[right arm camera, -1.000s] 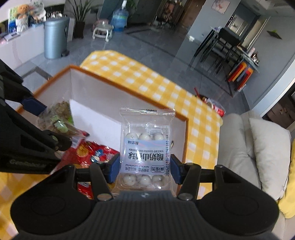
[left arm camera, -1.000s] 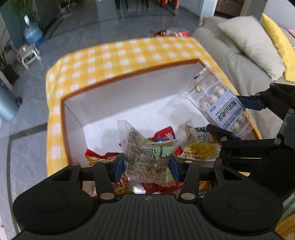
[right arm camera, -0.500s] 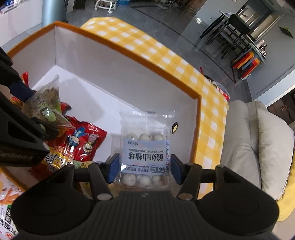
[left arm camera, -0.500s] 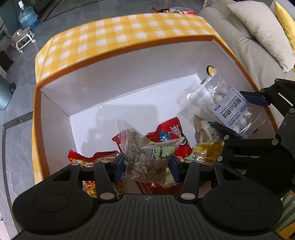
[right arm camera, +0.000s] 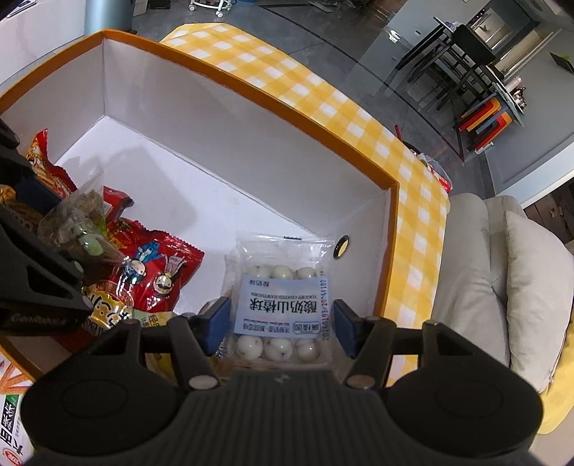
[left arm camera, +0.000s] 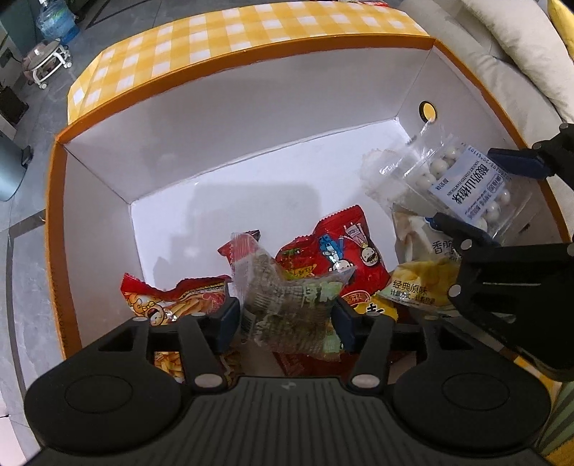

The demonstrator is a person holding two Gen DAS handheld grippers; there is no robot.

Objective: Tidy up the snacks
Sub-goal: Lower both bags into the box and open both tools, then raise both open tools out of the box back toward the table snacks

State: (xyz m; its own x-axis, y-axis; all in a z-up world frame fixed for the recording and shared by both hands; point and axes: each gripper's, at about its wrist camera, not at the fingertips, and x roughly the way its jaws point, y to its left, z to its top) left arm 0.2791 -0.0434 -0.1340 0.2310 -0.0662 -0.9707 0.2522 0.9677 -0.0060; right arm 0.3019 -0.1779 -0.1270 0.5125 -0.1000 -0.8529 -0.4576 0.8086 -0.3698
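An open box with white inner walls (left arm camera: 251,107) and an orange rim stands on a yellow checked cloth (left arm camera: 251,28). My left gripper (left arm camera: 287,324) points down into it. Its jaws are opening, with a clear packet of green-grey snacks (left arm camera: 287,304) still upright between the pads. To its right, my right gripper (right arm camera: 281,319) hangs near the box's right wall (right arm camera: 358,222). Its jaws are opening too, and a clear packet of white yoghurt-coated balls (right arm camera: 281,308) sits between the blue pads. That packet (left arm camera: 462,182) shows tilted above the snacks in the left wrist view.
Red packets (left arm camera: 333,251), a fries packet (left arm camera: 172,304), a yellow packet (left arm camera: 419,286) and a white one (left arm camera: 387,172) lie at the near end of the box floor. The far floor (left arm camera: 215,200) is bare. A sofa with a cushion (right arm camera: 531,286) stands right.
Both grippers have sunk lower into the box and tipped further down. The packets stay between their pads. The right pads stand slightly wider apart than before.
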